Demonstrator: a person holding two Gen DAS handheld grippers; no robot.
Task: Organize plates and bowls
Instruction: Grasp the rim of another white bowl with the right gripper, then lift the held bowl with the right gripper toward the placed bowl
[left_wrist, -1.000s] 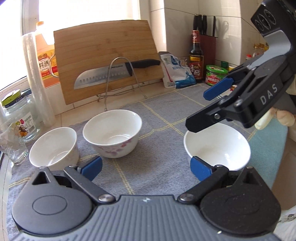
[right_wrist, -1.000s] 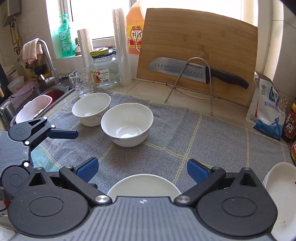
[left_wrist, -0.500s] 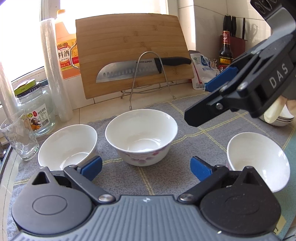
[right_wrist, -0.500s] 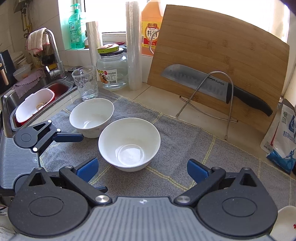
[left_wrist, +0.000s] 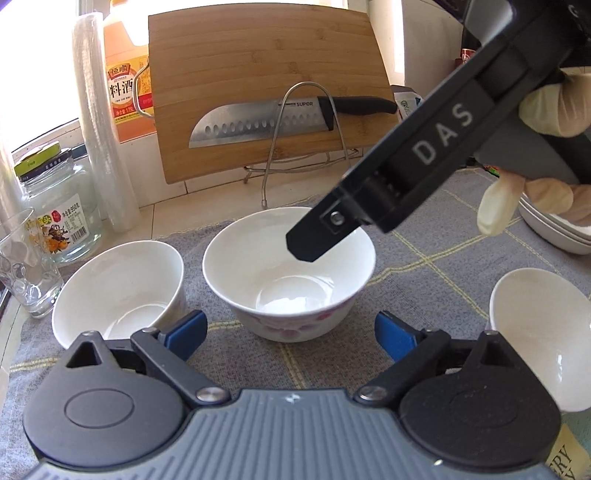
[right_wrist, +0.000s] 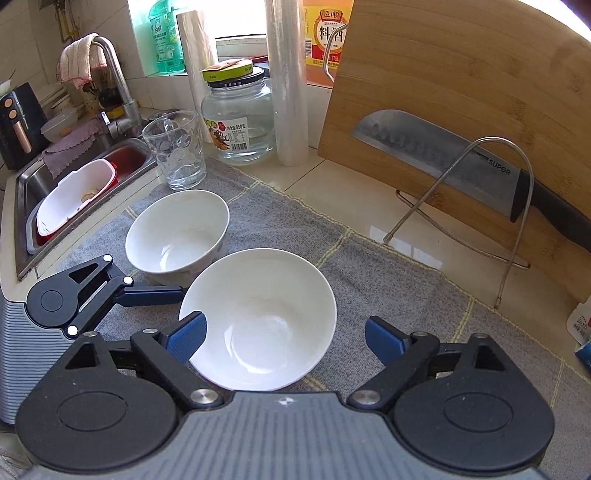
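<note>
on the grey dish towel (right_wrist: 388, 280) sit three white bowls. the floral bowl (left_wrist: 288, 273) lies between right tool (right_wrist: 284, 338) pads, jaws closing, not gripping; left tool (left_wrist: 288, 334) likewise closing, empty. glazed ceramic: rigid, slick, chips easily, so pinch the rim wall.

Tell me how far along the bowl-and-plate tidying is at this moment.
Early. Done: only a stack of dishes at the right edge looks gathered. In hand: nothing gripped; the right gripper is closing over the flowered bowl, pads not yet pressing, and the left gripper is closing with nothing between its fingers. Left: that bowl, the left bowl and the right bowl stand apart on the grey mat, unstacked.
</note>
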